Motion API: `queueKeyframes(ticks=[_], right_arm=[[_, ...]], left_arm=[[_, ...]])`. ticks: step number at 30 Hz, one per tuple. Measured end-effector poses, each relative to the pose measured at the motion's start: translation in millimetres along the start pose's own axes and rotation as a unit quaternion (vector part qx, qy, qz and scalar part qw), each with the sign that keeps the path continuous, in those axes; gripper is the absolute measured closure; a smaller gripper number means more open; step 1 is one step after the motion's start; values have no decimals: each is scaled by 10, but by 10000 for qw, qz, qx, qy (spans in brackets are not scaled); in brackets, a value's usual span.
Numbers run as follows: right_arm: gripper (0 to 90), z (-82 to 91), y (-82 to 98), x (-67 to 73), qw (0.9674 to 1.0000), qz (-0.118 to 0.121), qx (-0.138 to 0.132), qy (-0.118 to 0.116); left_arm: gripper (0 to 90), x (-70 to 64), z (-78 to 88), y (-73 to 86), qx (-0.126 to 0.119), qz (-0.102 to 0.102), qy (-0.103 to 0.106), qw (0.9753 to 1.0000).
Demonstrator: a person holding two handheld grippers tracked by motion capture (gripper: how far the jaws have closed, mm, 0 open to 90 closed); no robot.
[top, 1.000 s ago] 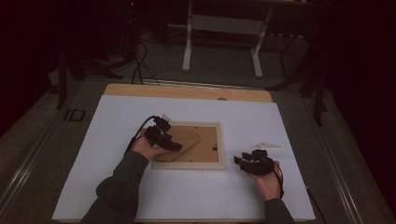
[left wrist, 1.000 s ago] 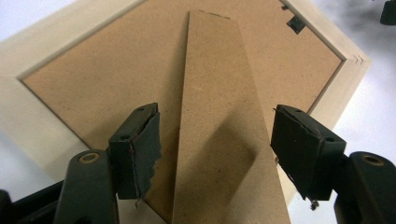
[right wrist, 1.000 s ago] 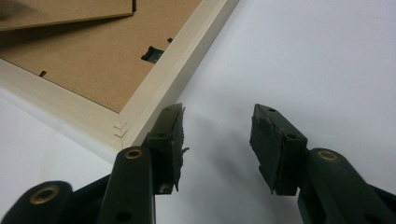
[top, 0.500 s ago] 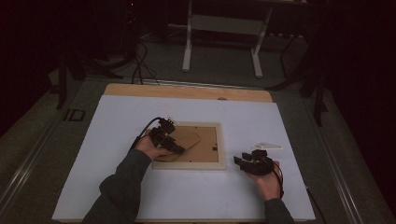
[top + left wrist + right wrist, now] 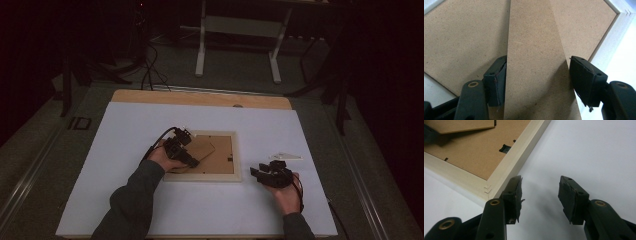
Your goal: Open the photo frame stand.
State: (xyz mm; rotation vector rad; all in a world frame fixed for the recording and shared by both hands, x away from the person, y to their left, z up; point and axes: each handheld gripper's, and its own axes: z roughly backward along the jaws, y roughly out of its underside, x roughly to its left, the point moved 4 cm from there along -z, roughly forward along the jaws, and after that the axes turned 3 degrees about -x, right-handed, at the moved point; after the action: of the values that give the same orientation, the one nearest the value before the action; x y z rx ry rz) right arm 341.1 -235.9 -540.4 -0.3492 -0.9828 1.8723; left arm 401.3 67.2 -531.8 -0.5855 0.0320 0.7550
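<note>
A pale wooden picture frame (image 5: 237,161) lies face down in the middle of the white table, brown backing board (image 5: 461,37) up. A tapered brown stand flap (image 5: 534,50) lies skewed across the backing. My left gripper (image 5: 537,62) reaches over the frame's left part (image 5: 189,156), and its jaws press on the flap's two edges. My right gripper (image 5: 256,173) rests on the table just off the frame's near right corner (image 5: 489,187). Its jaws (image 5: 540,195) stand open over bare table with nothing between them.
A small white flat piece (image 5: 286,156) lies on the table right of the frame. The tabletop's wooden far edge (image 5: 200,98) borders a dark floor with cables and a white stand's legs (image 5: 201,60). A metal turn-clip (image 5: 504,148) sits on the backing near the right gripper.
The left gripper has edged slightly to the right over the frame's back. The right hand has stayed still.
</note>
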Motion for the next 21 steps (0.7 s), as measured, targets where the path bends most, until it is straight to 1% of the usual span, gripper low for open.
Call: queueKeyframes(ticks=[1, 2, 3, 8, 9, 10, 11, 17, 21], right_arm=[[528, -2, 0, 3, 10000, 4, 0, -5], [528, -2, 0, 3, 10000, 4, 0, -5], [528, -2, 0, 5, 10000, 11, 7, 3], [527, -4, 1, 3, 10000, 11, 5, 0], [527, -9, 5, 3, 10000, 11, 20, -1], [527, -9, 5, 3, 10000, 11, 20, -1], [527, -17, 9, 8, 10000, 12, 37, -9], [528, -13, 8, 4, 10000, 4, 25, -8], [528, -17, 14, -1, 10000, 4, 36, -5]], left_arm=[[361, -3, -1, -1, 8, -6, -43, 10000], [369, -3, -1, -1, 8, -6, -43, 10000], [371, -4, 0, -6, 54, -7, -75, 10000], [377, -12, -3, -11, 69, -1, -96, 9999], [378, -12, -1, -9, 85, -44, -113, 9999], [379, -12, -1, -9, 85, -44, -113, 9999], [379, -20, -4, -10, 99, -97, -177, 9997], [382, -42, -10, -12, 134, -191, -301, 9993], [382, -55, -6, -13, 115, -243, -363, 9990]])
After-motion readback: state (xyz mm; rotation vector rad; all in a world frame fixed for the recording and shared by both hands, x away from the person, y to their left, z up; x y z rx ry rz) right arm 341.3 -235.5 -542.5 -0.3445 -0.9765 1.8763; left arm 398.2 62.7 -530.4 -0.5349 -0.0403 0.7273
